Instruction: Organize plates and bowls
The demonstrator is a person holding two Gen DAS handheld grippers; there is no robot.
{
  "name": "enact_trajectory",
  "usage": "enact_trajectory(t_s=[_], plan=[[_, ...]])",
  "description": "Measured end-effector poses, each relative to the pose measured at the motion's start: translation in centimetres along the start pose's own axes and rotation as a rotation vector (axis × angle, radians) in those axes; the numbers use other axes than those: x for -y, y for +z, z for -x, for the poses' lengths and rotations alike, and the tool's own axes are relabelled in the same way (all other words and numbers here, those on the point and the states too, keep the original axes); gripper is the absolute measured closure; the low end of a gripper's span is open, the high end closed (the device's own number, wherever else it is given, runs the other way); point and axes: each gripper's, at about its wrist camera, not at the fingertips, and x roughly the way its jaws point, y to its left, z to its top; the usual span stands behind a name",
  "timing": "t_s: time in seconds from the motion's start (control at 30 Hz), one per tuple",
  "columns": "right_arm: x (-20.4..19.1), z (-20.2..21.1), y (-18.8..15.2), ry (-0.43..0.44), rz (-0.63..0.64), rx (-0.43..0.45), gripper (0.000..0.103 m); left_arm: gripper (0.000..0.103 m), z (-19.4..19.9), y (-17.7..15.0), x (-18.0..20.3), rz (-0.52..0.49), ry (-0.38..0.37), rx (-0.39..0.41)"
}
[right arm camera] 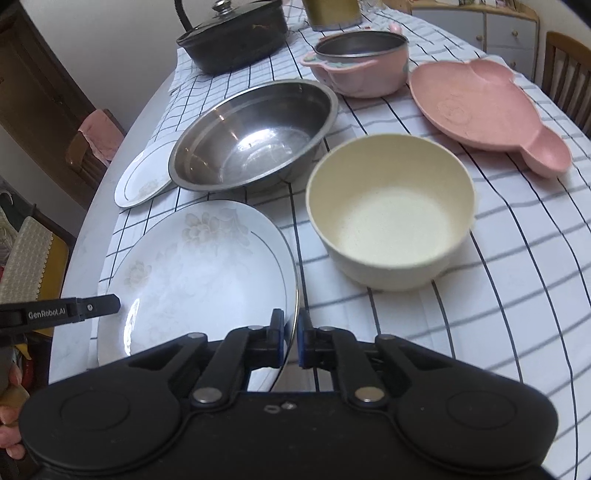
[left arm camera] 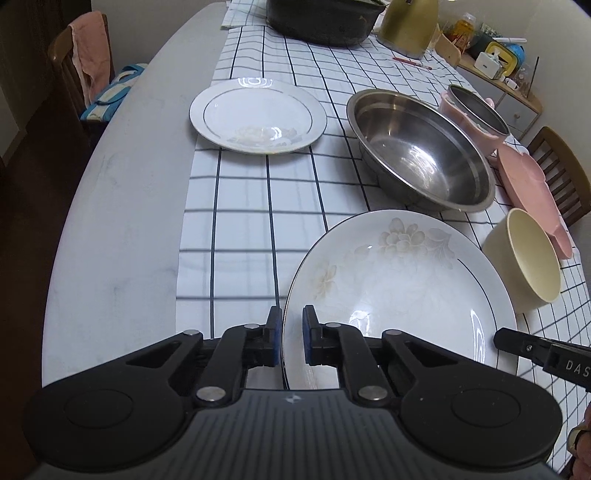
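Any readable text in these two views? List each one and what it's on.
"GenRobot.AI": on the side of the left gripper, seen from the right wrist view.
"DAS", cut off by the picture's edge: on the side of the right gripper, in the left wrist view.
Labels on the bottle and boxes on the far shelf: too small and blurred to read.

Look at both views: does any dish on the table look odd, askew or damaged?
Only the flowered plate: it is clamped at opposite rims by the left tongs and right tongs. Nothing looks spilled or broken.
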Motion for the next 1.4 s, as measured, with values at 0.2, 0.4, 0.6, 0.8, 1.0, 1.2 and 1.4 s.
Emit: enact_trajectory(t_s=[0.2,0.4,0.6,0.8,1.0,1.2,1.4], plan=[[0.7,2.1,-1.6,0.035,0.008,-0.024,0.097,0.093,1.7,-3.4,0.4,-0.005,-0.015,-0.030],[1.9,3.7,-4.5,0.063,0.000,-0.072,0.097,0.093,3.9,-6.9,1.0,-0.021,-0.026,-0.047],[2.6,5.0,-6.8,0.070,0.007,-0.108,0.096,0.093,5.3,-9.3,1.6,-0.042,-0.035,-0.061],[2.6,5.4,-7.9,0.056,0.025,-0.110,0.096,0.093,5.6,-10.1,1.8,-0.060,-0.024,-0.048],[2.2,5.6,-8.2,0.037,0.046,-0.103,0.094,0.093,5.6,-10.4,1.8,-0.074,-0.013,-0.051],[1.6,6.9,-7.8,0.002,0.105,-0.058,0.085,0.093,6.6,-10.7,1.7,-0.084,-0.002,-0.020],[0.7,8.5,-7.4,-0.006,0.150,-0.011,0.079,0.093,8.4,-10.6,2.2,-0.103,-0.009,0.038]])
